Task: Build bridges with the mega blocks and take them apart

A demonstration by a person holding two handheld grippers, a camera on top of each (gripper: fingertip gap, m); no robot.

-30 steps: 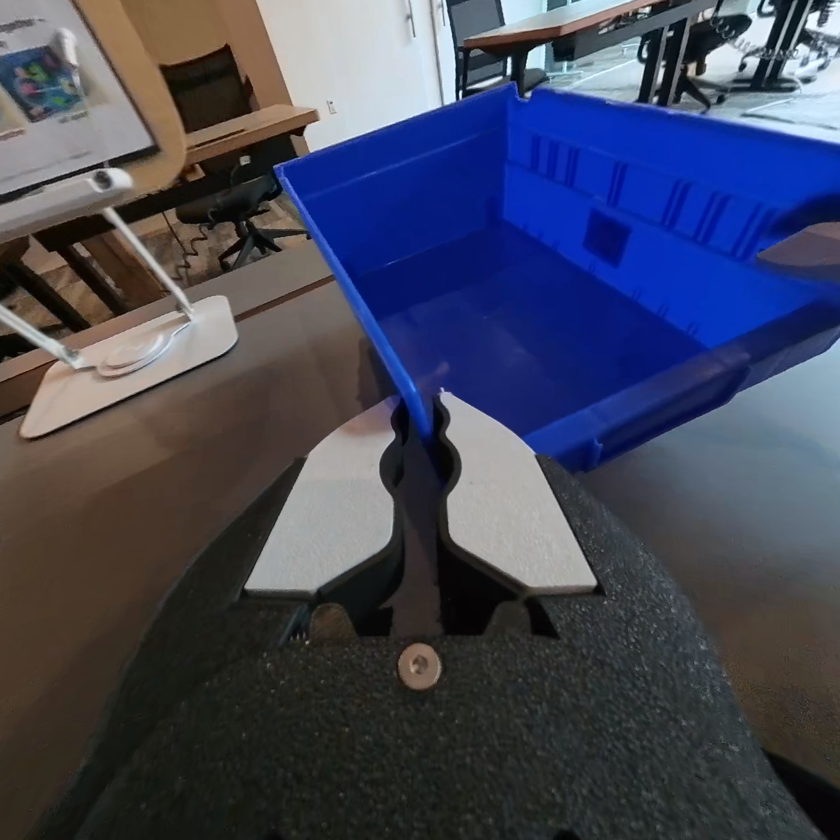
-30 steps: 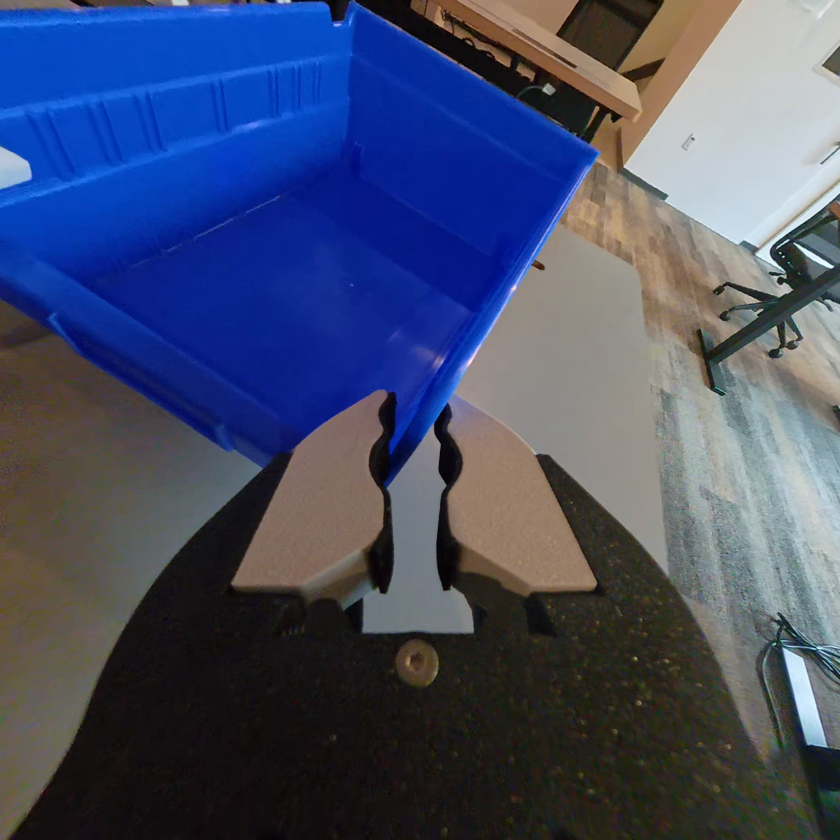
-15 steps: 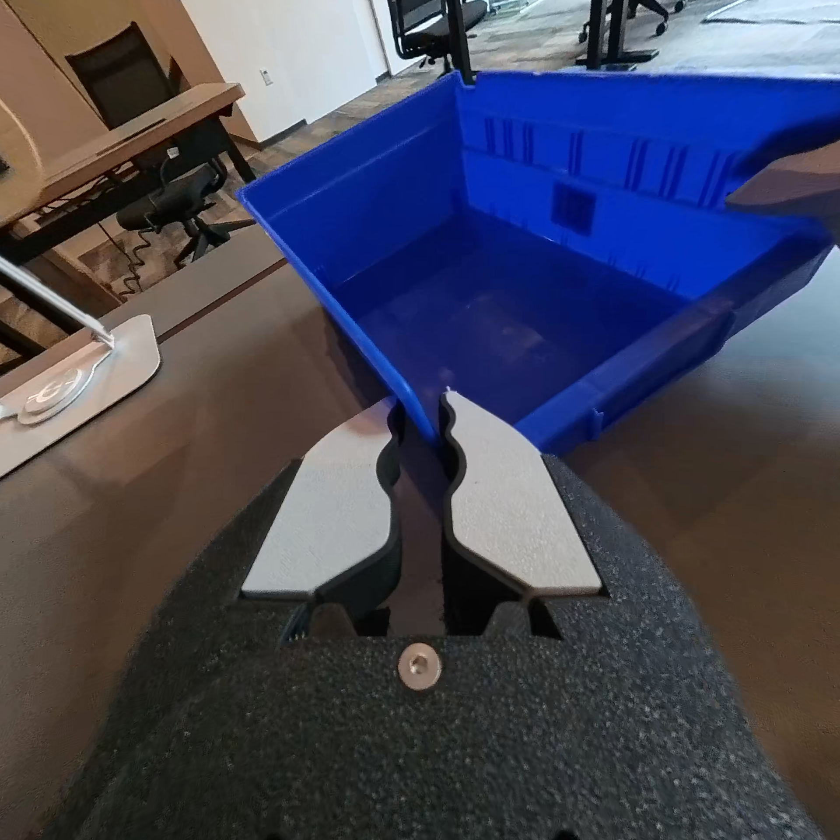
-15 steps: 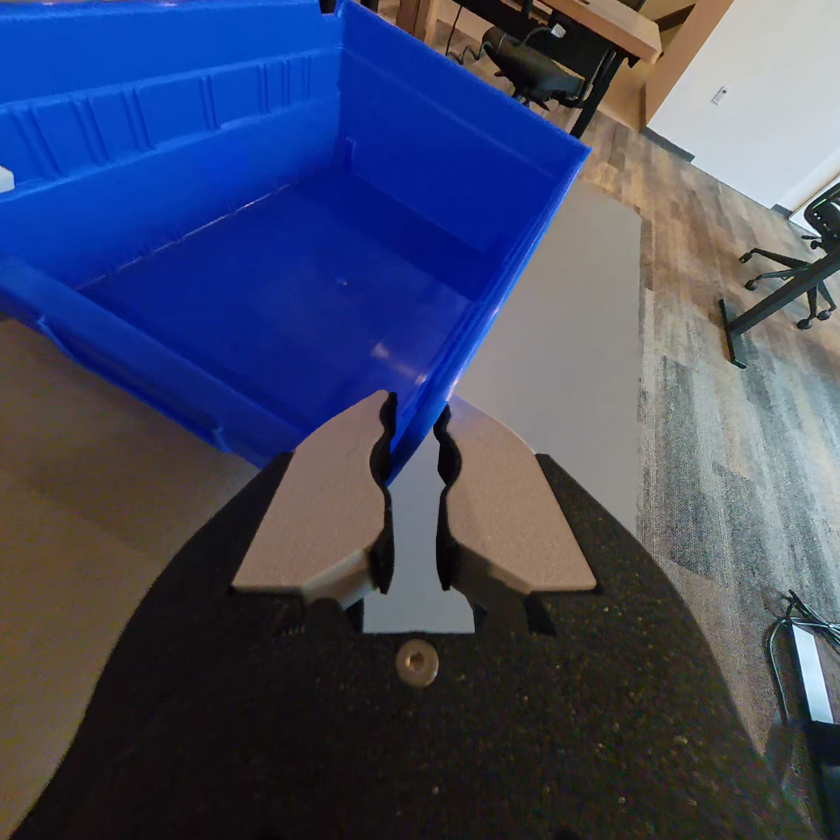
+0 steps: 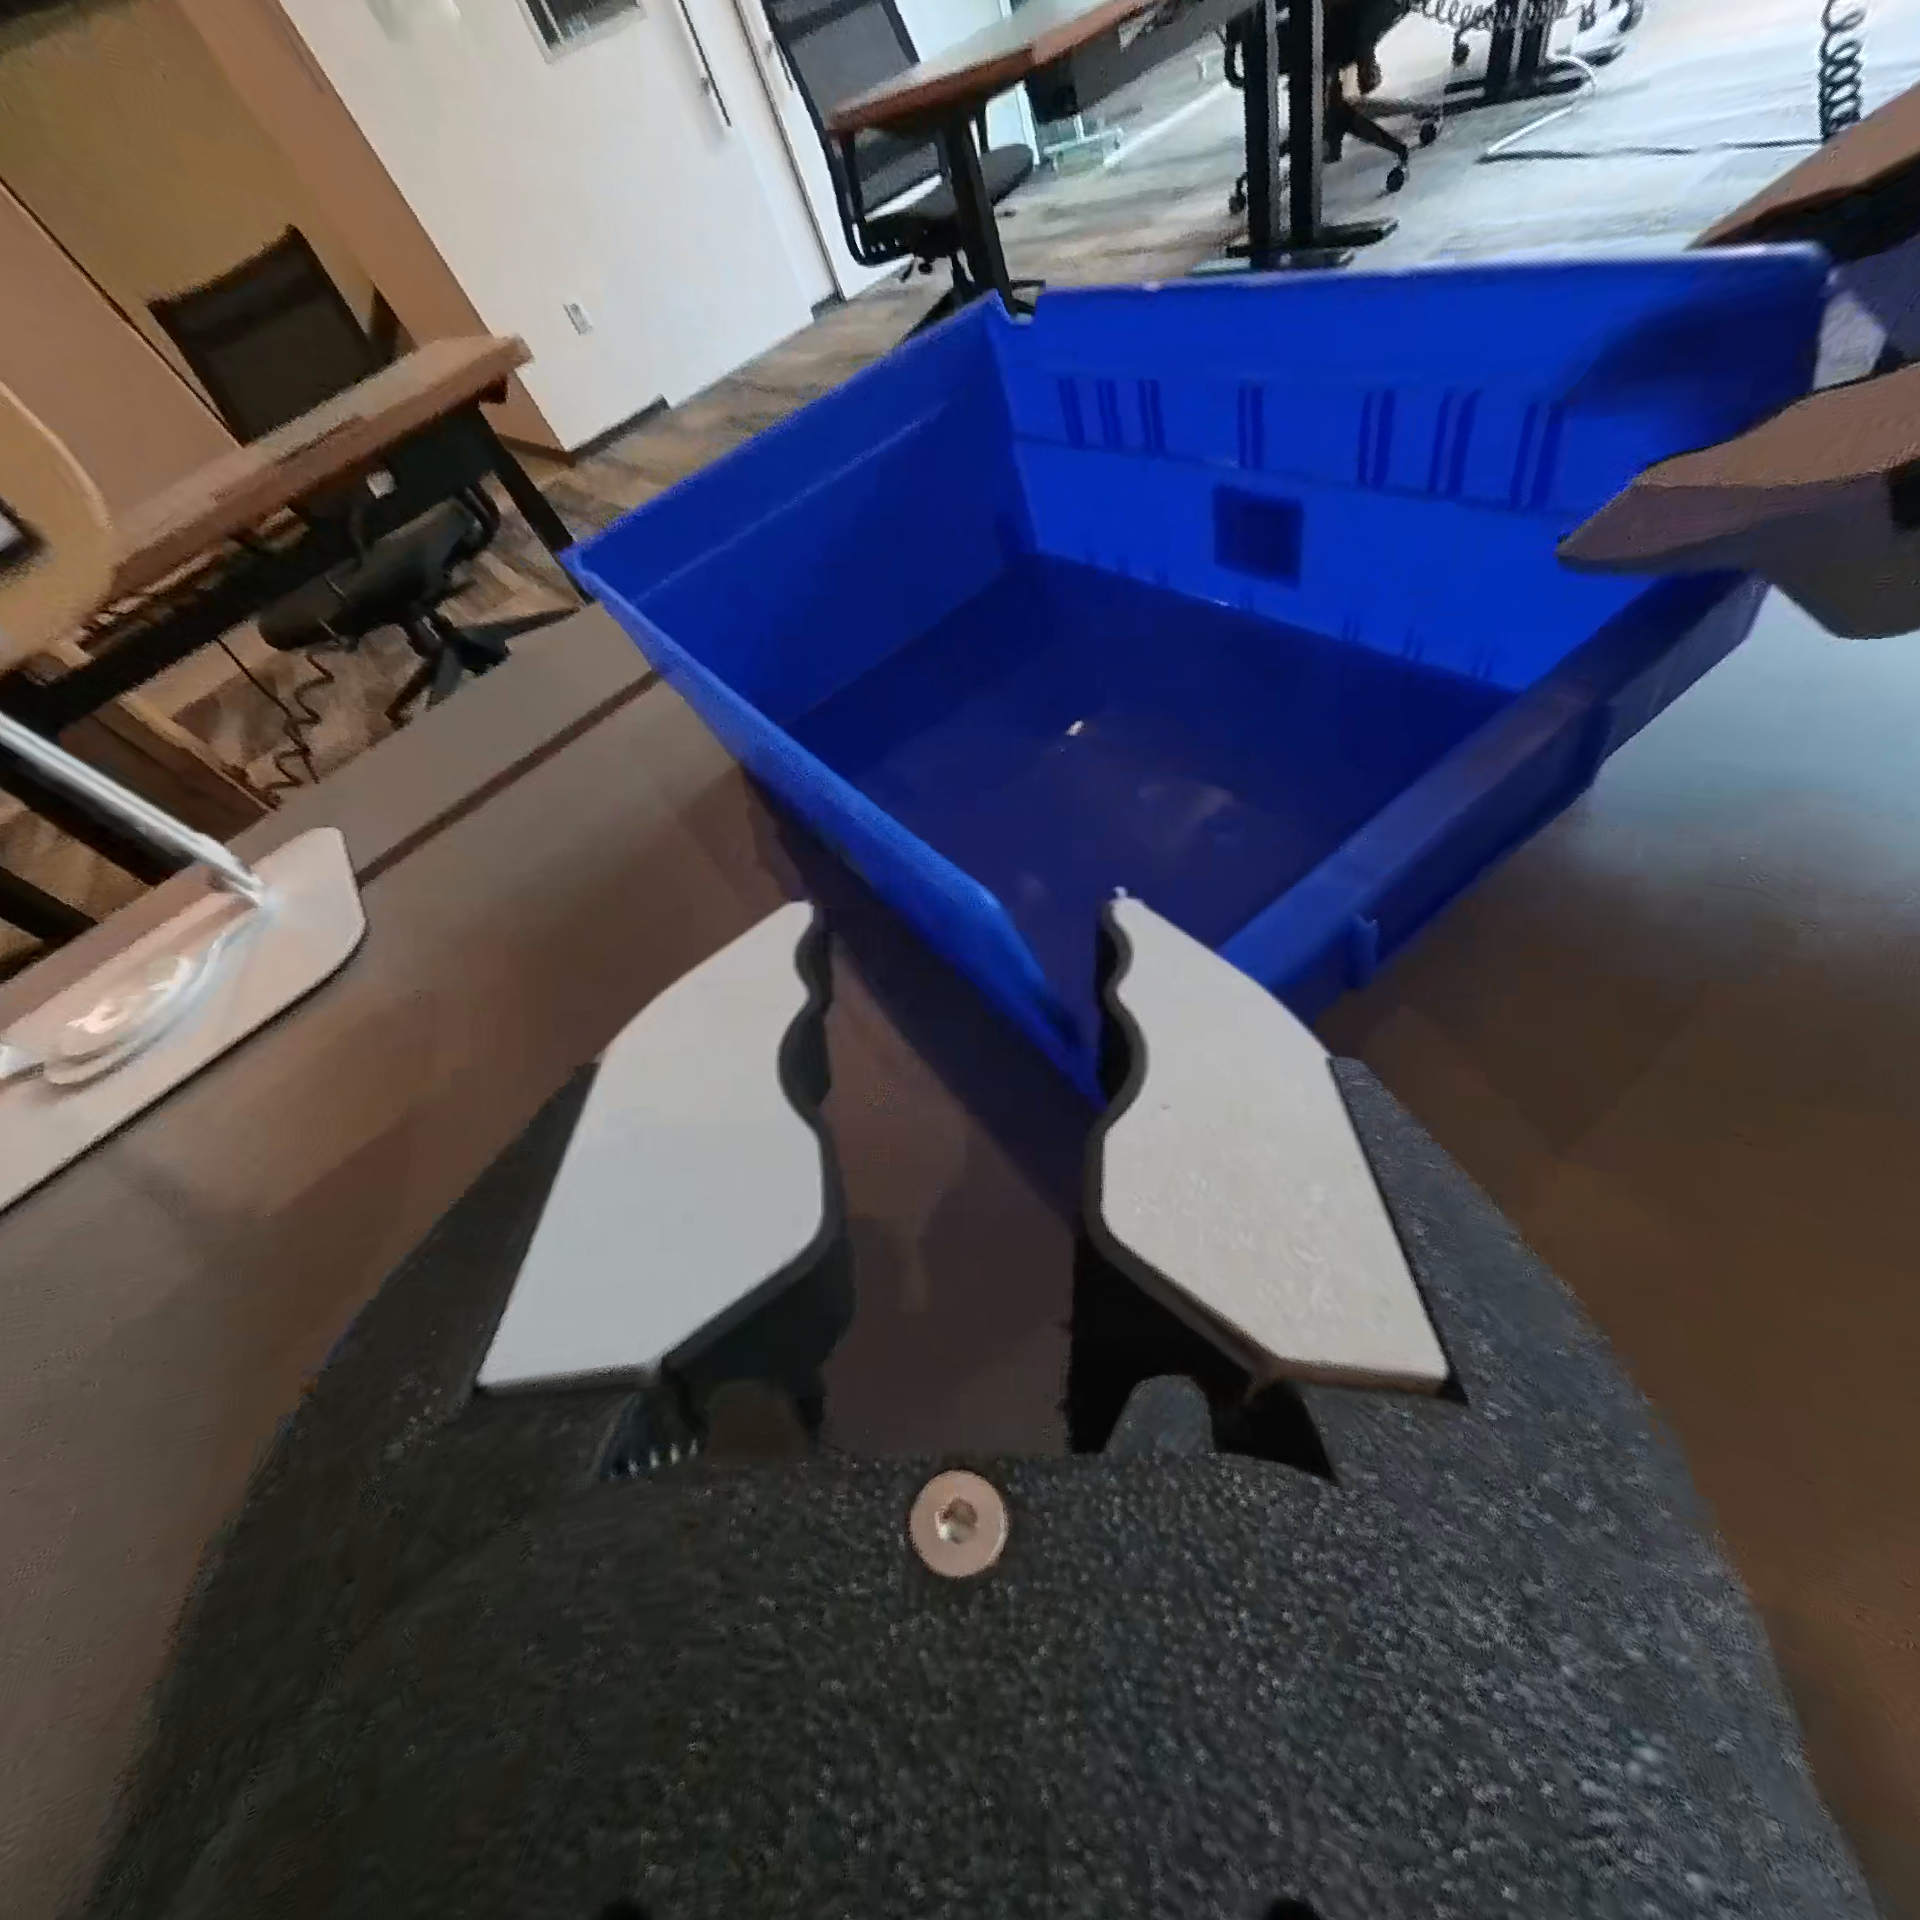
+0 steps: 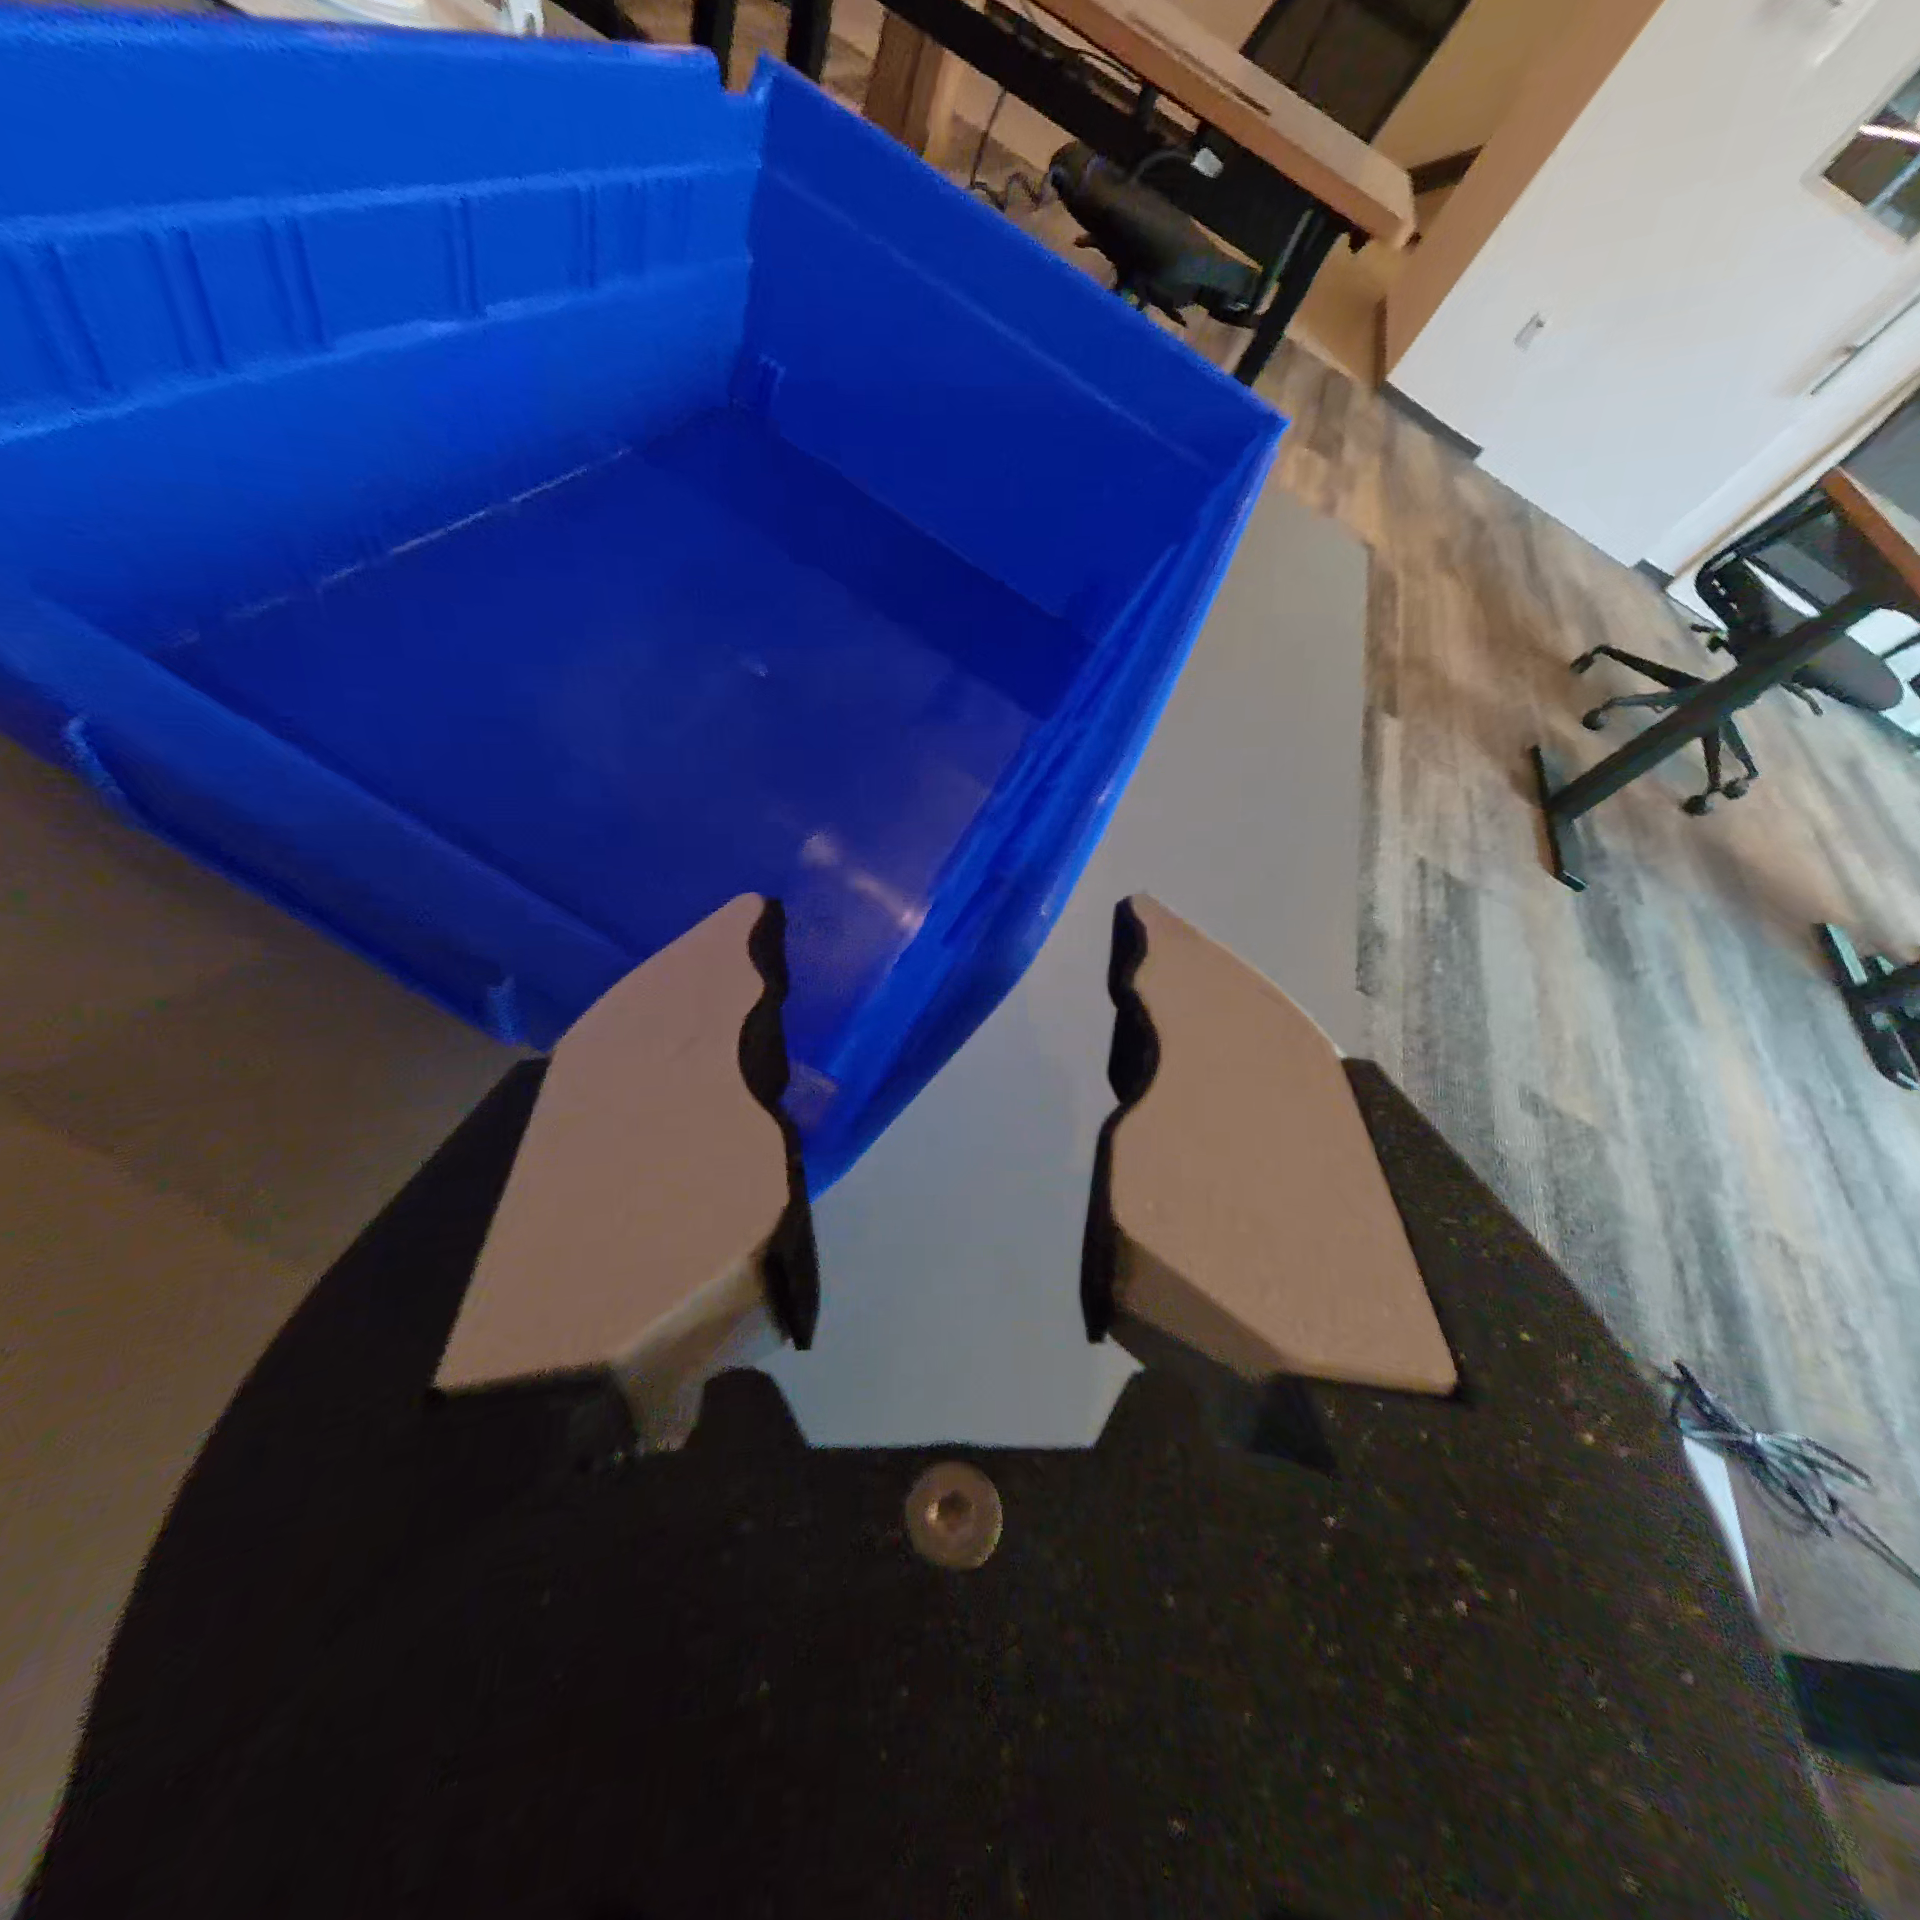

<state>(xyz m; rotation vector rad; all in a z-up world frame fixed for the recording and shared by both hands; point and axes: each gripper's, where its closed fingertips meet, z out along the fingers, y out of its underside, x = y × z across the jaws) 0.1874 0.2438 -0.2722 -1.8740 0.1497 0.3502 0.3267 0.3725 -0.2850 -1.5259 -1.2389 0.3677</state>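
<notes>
An empty blue plastic bin (image 5: 1143, 499) stands on the dark table (image 5: 1621, 1060). No mega blocks show in either view. My left gripper (image 5: 961, 914) is open. The bin's near left corner wall stands between its fingers, close to the right finger (image 5: 1236, 1143). My right gripper (image 6: 945, 904) is open. The bin's (image 6: 416, 260) right side wall stands between its fingers, close to the left finger (image 6: 644, 1143). The right gripper also shows in the left wrist view (image 5: 1756, 488), at the bin's far right wall.
A silver stand base (image 5: 177, 966) lies on the table left of the bin. The table's right edge (image 6: 1361, 727) runs close past the bin, with wood floor below. Desks and office chairs (image 5: 914, 166) stand behind. Cables (image 6: 1756, 1455) lie on the floor.
Both grippers have opened and let go of the bin walls that they were shut on. The bin has come down level on the table.
</notes>
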